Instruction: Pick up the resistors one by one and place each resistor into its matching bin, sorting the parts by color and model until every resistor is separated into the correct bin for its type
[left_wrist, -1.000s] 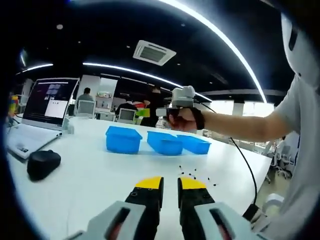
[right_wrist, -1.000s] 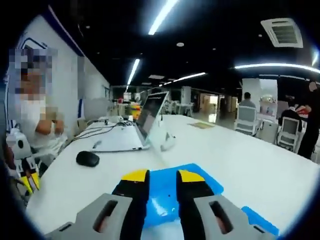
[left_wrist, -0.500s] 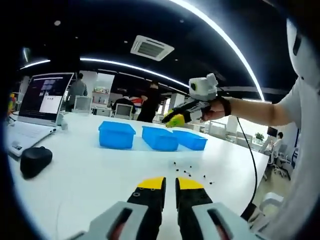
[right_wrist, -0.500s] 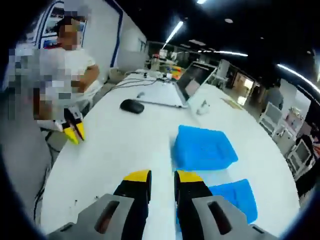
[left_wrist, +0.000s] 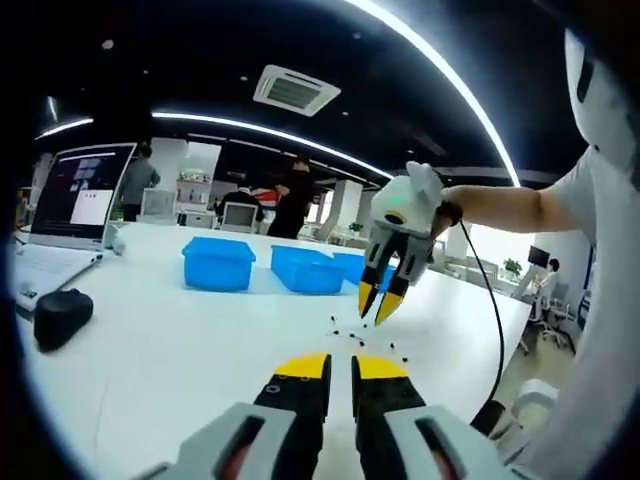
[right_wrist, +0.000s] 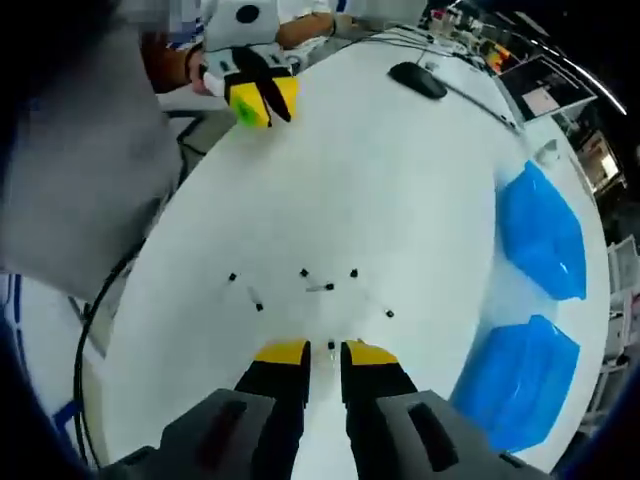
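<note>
**Right gripper poised over the scattered resistors**

I have the right gripper (left_wrist: 381, 303) pointing down at the white table (right_wrist: 400, 170), its yellow tips hanging just above the loose scatter of resistors (right_wrist: 305, 273). In the right gripper view the jaws stand a narrow gap apart with nothing between them, and one small dark part lies on the table in line with that gap. I judge this is the approach for a first pick: coming in from above is the only way to get two tips around something so small and flat on the table.

The left gripper (left_wrist: 339, 368) hangs low over the near side of the table, jaws close together but not touching and holding nothing. I take it to be parked back there so it stays out of the way while giving me a view of the work.

The resistors are all on the bare tabletop, spread apart from each other. The blue bins (left_wrist: 217, 263) sit in a row beyond them, well apart from the scatter. Further off lie a laptop (left_wrist: 74, 195) and a mouse (left_wrist: 61, 308). I cannot tell colours or models of the parts at this size.
</note>
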